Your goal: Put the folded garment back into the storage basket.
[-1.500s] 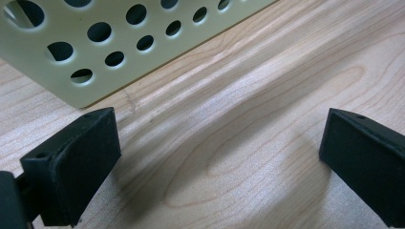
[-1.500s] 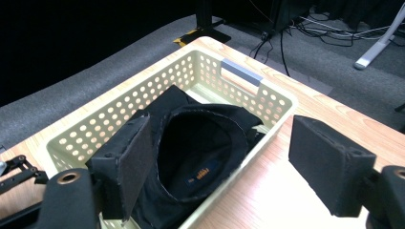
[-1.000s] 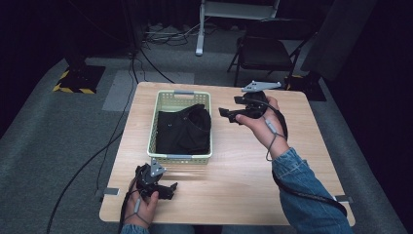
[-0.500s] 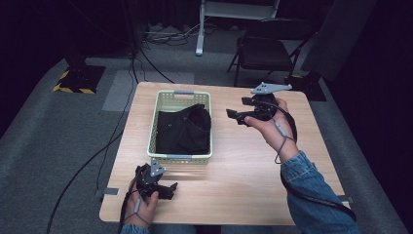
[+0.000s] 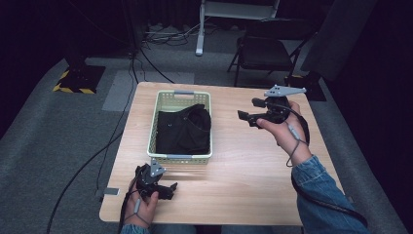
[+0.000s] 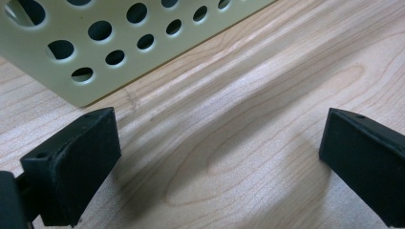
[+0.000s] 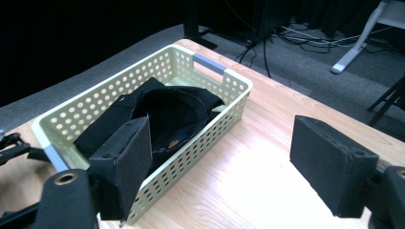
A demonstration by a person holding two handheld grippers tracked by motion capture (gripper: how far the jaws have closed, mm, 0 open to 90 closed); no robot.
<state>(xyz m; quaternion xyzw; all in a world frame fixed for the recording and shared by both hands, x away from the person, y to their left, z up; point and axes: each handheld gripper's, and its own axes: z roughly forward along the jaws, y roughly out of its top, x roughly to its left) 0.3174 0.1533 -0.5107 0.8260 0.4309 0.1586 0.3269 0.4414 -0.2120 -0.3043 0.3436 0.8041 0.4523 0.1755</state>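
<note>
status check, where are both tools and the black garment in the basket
Left tool open, empty, on table by basket near corner. Right tool open, empty, held above table right of basket. Black garment lies in basket, untouched. Nothing in between.

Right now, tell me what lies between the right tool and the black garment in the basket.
In the high view, the right tool hangs over bare wooden table; between it and the black garment stands only the basket wall.
</note>
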